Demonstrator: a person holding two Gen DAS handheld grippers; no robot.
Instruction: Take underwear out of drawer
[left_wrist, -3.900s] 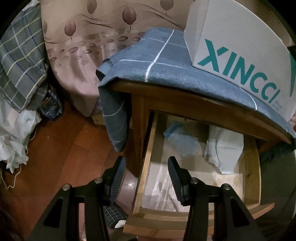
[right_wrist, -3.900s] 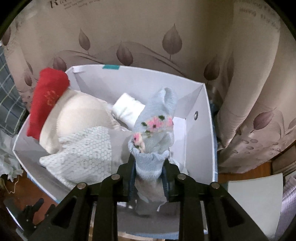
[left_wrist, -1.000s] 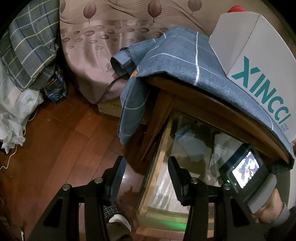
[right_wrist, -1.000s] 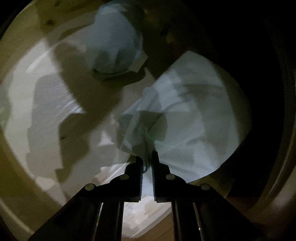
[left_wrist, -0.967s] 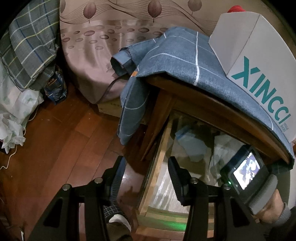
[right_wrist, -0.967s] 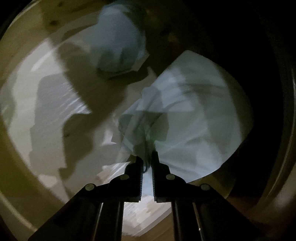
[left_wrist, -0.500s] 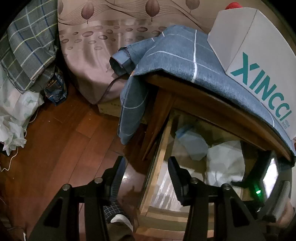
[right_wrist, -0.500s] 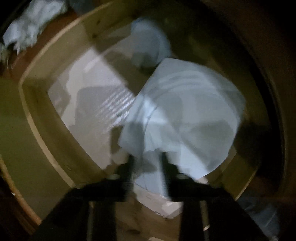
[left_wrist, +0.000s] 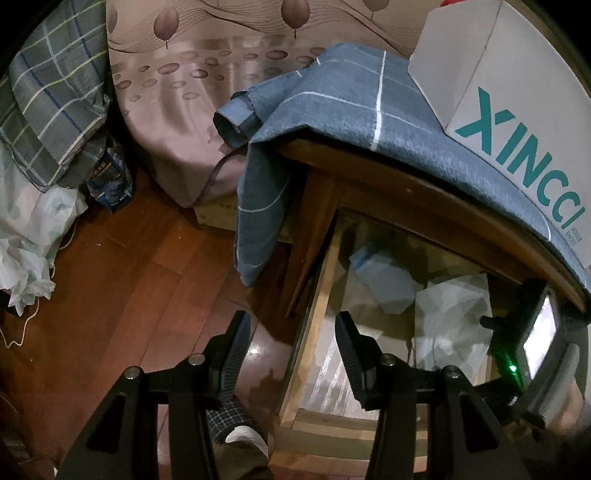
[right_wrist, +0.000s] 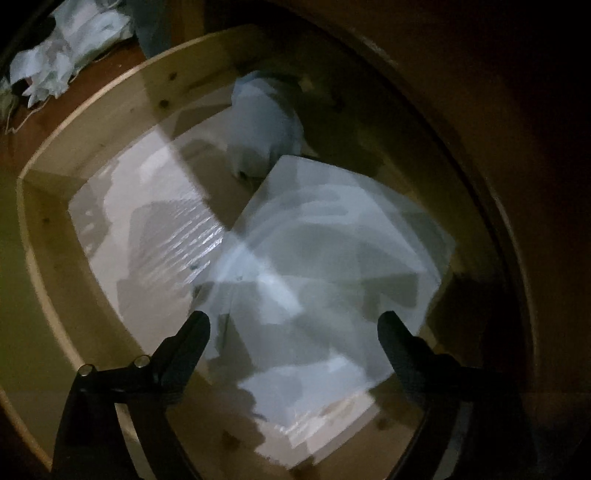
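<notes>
Right hand-held gripper (right_wrist: 293, 325) spread wide above pale underwear (right_wrist: 325, 280) lying in the open drawer (right_wrist: 92, 155); left hand-held gripper (left_wrist: 293, 332) apart, empty, over the drawer's edge, smaller blue garment (left_wrist: 384, 280) behind

The white cardboard box (left_wrist: 517, 92), up and to the right of the left gripper's fingers (left_wrist: 351, 343), carries the brand "XINCCI" in large teal capitals running down its side. Beside the last letter stands small teal print, apparently "VOGUE SHOES". The blue packet (left_wrist: 110, 177) on the floor, far left, bears print too small to read.
</notes>
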